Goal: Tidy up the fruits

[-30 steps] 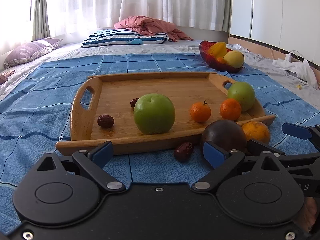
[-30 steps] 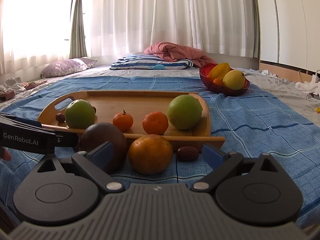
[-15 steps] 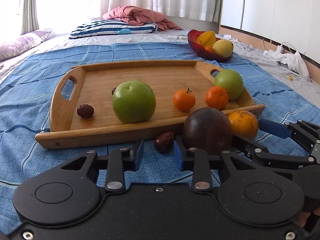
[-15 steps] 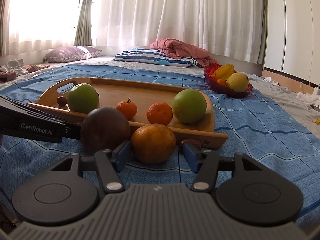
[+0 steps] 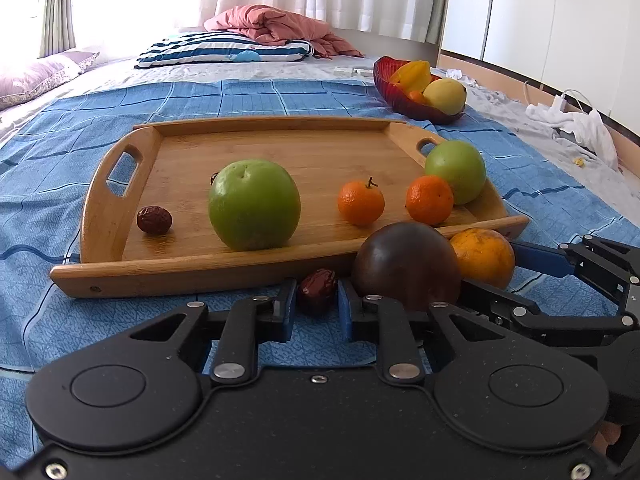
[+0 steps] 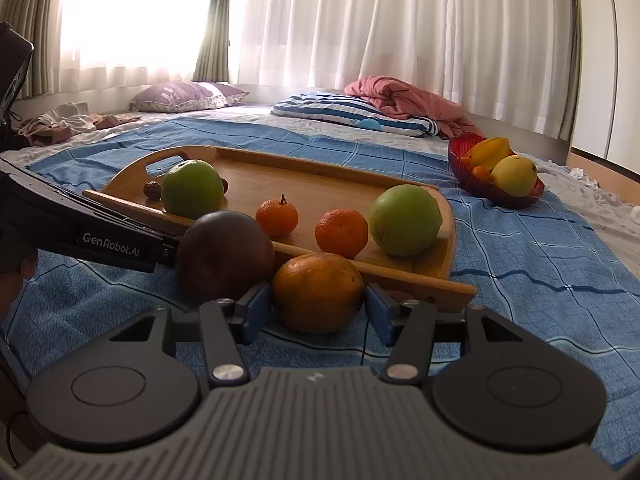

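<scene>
My left gripper (image 5: 316,300) is shut on a small red date (image 5: 317,290) that lies on the blue bedspread just before the wooden tray (image 5: 100,200). My right gripper (image 6: 318,314) has a large orange (image 6: 318,292) between its jaws. Both blue pads (image 6: 256,312) touch the orange's sides while the jaws are opening slightly. A dark brown round fruit (image 6: 224,256) sits against the orange on its left. On the tray lie two green apples (image 5: 254,204) (image 5: 456,172), two tangerines (image 5: 361,204) (image 5: 429,200) and a date (image 5: 154,220).
A red bowl (image 5: 400,96) with yellow fruit stands on the bed behind the tray at the right. Pillows and a pink blanket (image 5: 276,28) lie at the far end. White cloth (image 5: 580,128) lies at the right. The left gripper's body (image 6: 108,244) reaches into the right wrist view.
Both grippers went from wide open to closed: the left onto the date, the right around the orange. The right wrist view has tilted.
</scene>
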Demonstrator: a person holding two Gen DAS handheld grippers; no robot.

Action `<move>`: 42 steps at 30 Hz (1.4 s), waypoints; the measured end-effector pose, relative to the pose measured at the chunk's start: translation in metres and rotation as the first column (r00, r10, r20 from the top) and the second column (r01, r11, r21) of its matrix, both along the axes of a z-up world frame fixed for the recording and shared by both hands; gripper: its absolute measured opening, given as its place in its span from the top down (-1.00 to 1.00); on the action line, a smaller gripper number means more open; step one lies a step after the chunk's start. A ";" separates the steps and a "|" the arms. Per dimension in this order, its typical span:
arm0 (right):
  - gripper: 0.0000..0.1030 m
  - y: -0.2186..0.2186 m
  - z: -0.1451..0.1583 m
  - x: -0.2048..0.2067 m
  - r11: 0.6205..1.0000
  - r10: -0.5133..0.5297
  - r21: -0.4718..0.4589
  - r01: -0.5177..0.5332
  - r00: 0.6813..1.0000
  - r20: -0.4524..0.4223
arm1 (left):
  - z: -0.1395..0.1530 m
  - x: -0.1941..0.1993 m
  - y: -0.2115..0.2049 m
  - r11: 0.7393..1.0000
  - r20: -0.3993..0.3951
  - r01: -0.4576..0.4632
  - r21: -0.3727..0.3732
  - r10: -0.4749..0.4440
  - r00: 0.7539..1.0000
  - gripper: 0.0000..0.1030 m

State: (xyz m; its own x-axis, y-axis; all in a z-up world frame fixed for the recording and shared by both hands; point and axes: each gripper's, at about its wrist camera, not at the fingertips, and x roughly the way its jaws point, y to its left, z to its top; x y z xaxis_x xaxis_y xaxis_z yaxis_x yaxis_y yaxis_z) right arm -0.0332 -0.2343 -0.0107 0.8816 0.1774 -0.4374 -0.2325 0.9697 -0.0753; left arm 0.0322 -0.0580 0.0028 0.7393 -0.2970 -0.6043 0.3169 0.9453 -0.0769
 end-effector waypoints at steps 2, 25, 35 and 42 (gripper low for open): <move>-0.37 -0.006 0.000 0.004 1.000 0.015 0.021 -0.015 1.000 -0.013 | 0.003 -0.002 0.000 1.000 0.014 -0.001 0.001 0.001 1.000 0.60; -0.07 -0.007 0.014 -0.010 0.982 -0.090 0.162 0.097 0.995 -0.049 | 0.008 -0.013 0.012 0.995 0.042 -0.084 0.059 0.082 0.996 0.60; -0.07 -0.005 0.033 -0.008 0.973 -0.166 0.166 0.163 0.986 -0.001 | 0.028 -0.018 0.018 0.993 0.109 -0.105 0.044 0.100 0.989 0.60; -0.07 -0.006 0.045 0.004 0.964 -0.203 0.182 0.195 0.979 0.027 | 0.046 -0.009 0.022 0.990 0.153 -0.133 0.038 0.126 0.980 0.60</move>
State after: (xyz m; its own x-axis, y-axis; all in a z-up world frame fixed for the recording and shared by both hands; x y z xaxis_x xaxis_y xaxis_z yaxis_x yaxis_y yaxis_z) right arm -0.0292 -0.2404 0.0343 0.9250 0.0675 -0.3738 -0.0337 0.9948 0.0962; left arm 0.0232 -0.0355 0.0490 0.8529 -0.1660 -0.4950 0.1958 0.9806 0.0085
